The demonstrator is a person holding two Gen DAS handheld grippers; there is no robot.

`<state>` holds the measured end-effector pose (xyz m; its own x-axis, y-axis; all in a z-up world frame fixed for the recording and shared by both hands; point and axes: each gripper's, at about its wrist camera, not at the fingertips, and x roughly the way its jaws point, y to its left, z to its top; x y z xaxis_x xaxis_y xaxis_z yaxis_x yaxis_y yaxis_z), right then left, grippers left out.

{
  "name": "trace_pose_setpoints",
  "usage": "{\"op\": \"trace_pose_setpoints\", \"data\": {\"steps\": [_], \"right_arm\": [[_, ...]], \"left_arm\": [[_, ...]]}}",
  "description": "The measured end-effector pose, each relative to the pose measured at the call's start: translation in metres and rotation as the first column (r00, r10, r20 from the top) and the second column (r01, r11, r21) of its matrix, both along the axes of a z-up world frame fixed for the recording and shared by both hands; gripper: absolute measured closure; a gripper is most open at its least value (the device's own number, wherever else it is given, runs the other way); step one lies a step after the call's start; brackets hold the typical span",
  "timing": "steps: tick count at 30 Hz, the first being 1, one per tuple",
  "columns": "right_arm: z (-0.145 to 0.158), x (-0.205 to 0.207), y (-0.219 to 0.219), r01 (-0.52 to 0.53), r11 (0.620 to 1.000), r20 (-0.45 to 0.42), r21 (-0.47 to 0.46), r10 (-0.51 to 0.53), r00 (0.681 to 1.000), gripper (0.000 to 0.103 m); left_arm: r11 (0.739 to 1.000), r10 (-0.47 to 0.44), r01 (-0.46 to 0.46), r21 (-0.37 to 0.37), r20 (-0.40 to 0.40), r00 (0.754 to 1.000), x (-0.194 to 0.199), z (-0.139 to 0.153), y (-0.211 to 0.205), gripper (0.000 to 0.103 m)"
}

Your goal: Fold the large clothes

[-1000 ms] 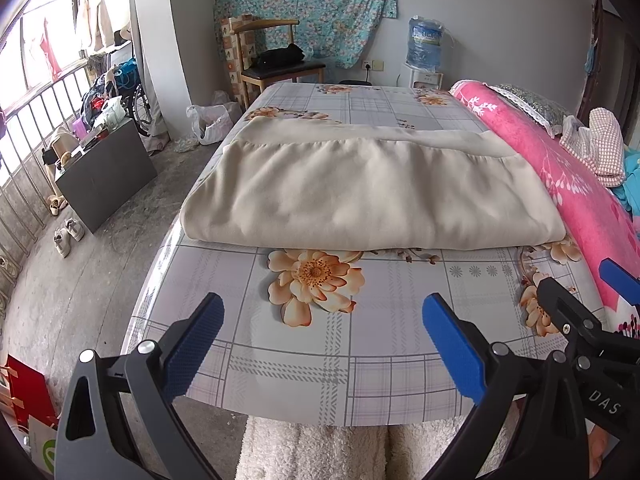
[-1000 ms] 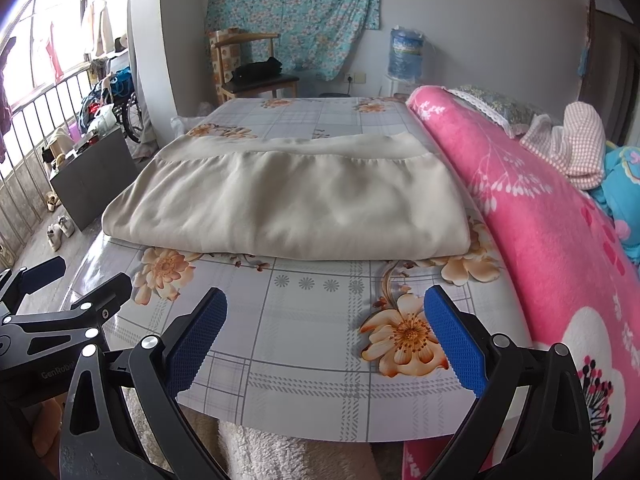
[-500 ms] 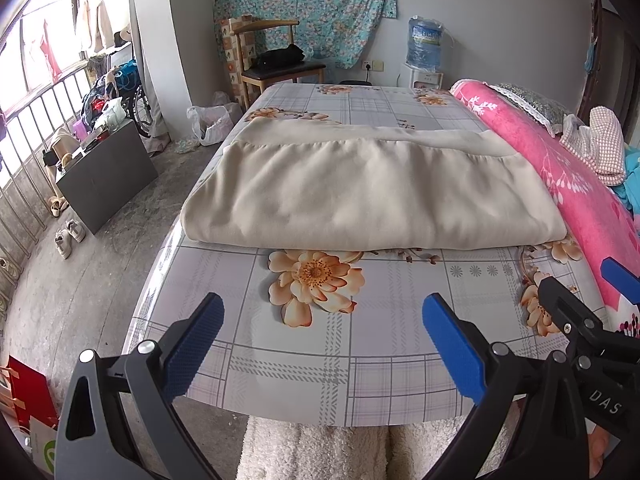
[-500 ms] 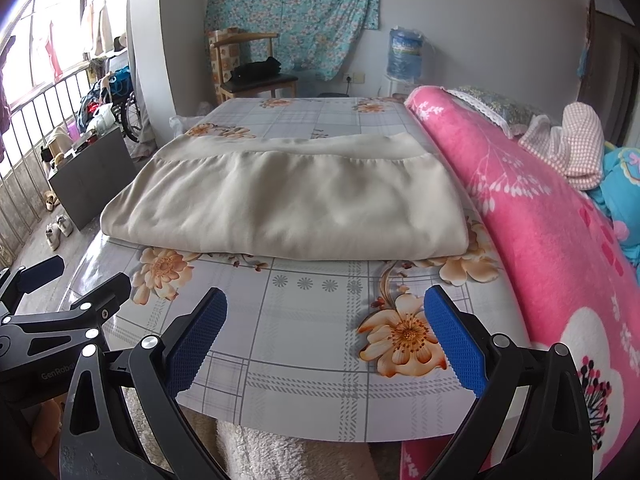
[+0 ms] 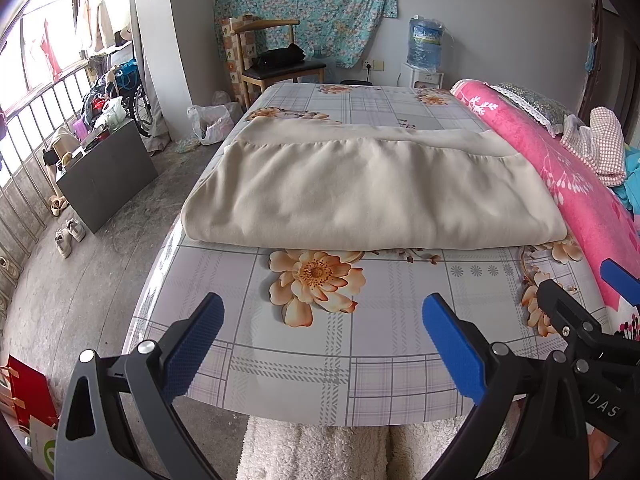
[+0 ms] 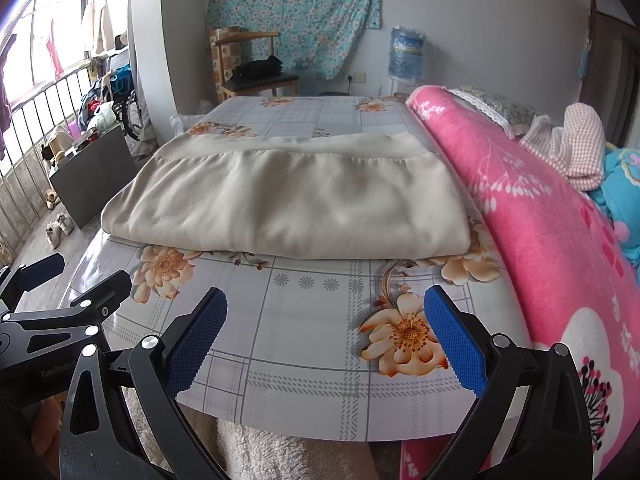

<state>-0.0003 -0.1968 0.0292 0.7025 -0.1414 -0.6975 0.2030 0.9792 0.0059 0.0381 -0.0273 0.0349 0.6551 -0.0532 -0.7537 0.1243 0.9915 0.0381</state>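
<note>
Ahead of both tongs, the beige garment (image 5: 368,192) is lying folded into a wide, thick rectangle on the counter (image 5: 392,368), its rounded fold edge facing us and a gathered seam running across the far side. Nothing is shifting since a second ago: the cloth is sitting exactly as it was and both tools are hanging back at the near edge, so this looks like a pause, either the fold being finished or another fold being lined up. The left tongs (image 5: 322,346) are spread wide with nothing between the blue pads, and the right tongs (image 6: 324,338) are released the same way, the two well apart from the garment. The fabric is looking soft, matte and a little plush, draping in gentle dimples, while the counter's cover is showing a glossy plaid print with orange flowers. To the right of the right tongs, a fuzzy pink blanket (image 6: 540,216) is running alongside, nearly touching the garment's corner.
</note>
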Motion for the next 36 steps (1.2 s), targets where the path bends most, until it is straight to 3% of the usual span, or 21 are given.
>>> {"op": "trace_pose_setpoints", "data": {"steps": [36], "right_arm": [[-0.0003, -0.0019, -0.0034, -0.003, 1.0, 0.0, 0.005, 0.003, 1.0, 0.008]], "left_arm": [[1.0, 0.002, -0.002, -0.001, -0.004, 1.0, 0.0005, -0.0004, 0.001, 0.005]]}}
